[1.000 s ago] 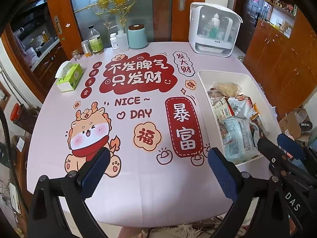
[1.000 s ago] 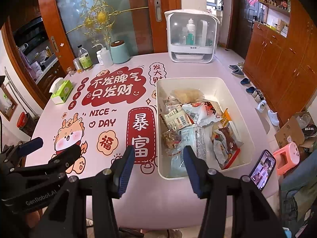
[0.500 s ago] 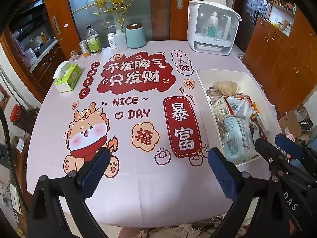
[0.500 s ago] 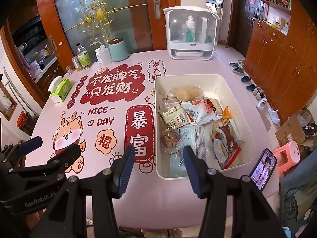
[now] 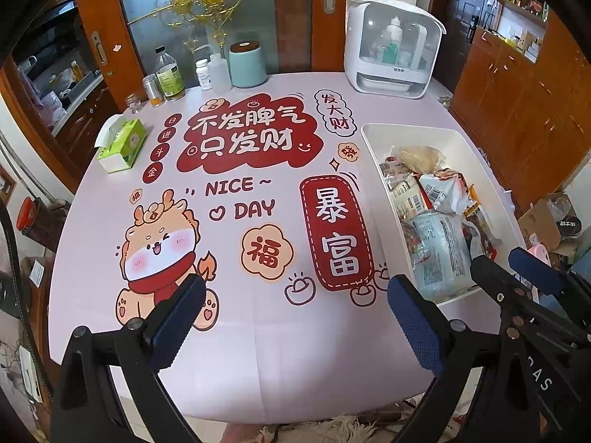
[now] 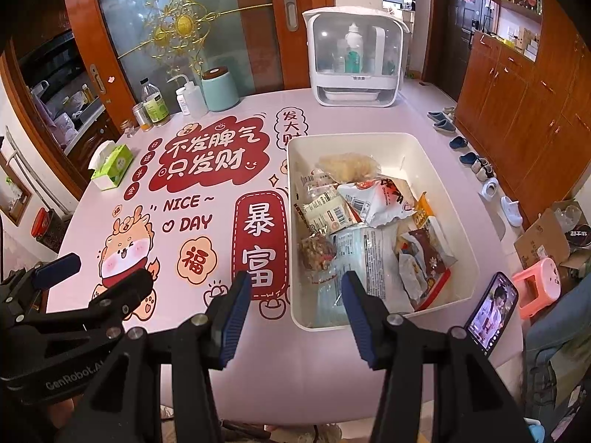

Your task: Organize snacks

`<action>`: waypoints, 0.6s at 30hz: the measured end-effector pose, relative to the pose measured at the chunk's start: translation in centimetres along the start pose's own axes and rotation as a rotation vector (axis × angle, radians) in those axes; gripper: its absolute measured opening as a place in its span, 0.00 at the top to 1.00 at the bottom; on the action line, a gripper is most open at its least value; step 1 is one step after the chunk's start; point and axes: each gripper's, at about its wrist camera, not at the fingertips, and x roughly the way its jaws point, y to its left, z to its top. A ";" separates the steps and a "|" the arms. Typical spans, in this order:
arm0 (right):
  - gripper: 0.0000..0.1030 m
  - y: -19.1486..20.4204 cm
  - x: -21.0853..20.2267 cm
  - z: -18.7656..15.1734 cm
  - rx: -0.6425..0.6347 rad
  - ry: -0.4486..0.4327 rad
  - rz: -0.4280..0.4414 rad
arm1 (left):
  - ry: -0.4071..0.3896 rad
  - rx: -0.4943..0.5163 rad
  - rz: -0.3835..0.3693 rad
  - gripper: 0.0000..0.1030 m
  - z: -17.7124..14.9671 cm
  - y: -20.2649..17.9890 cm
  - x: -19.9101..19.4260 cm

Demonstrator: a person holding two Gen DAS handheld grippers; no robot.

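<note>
A white plastic bin (image 6: 428, 162) stands on the right side of the pink table and holds several snack packets (image 6: 373, 199); it also shows in the left wrist view (image 5: 373, 155). A large pale blue packet (image 6: 354, 254) lies at its near end. My right gripper (image 6: 291, 310) is open and empty, held above the bin's near left corner. My left gripper (image 5: 291, 313) is open and empty above the table's near edge, left of the bin. The right gripper shows in the left wrist view (image 5: 517, 273), and the left one in the right wrist view (image 6: 92, 277).
The pink printed tablecloth (image 5: 236, 192) covers the table. At the back stand a white bottle steriliser (image 6: 354, 59), a mint canister (image 6: 221, 90), bottles (image 6: 155, 105) and a green tissue box (image 6: 112, 164). A phone (image 6: 491, 312) lies by the bin. Wooden cabinets (image 6: 517, 110) line the right wall.
Both grippers have drifted slightly; the views shifted a little toward the table. Both stay open and empty. Nothing on the table has moved.
</note>
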 end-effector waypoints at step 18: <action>0.50 0.0 0.1 -0.2 0.003 0.002 -0.002 | 0.004 0.001 -0.001 0.04 0.0 0.2 0.1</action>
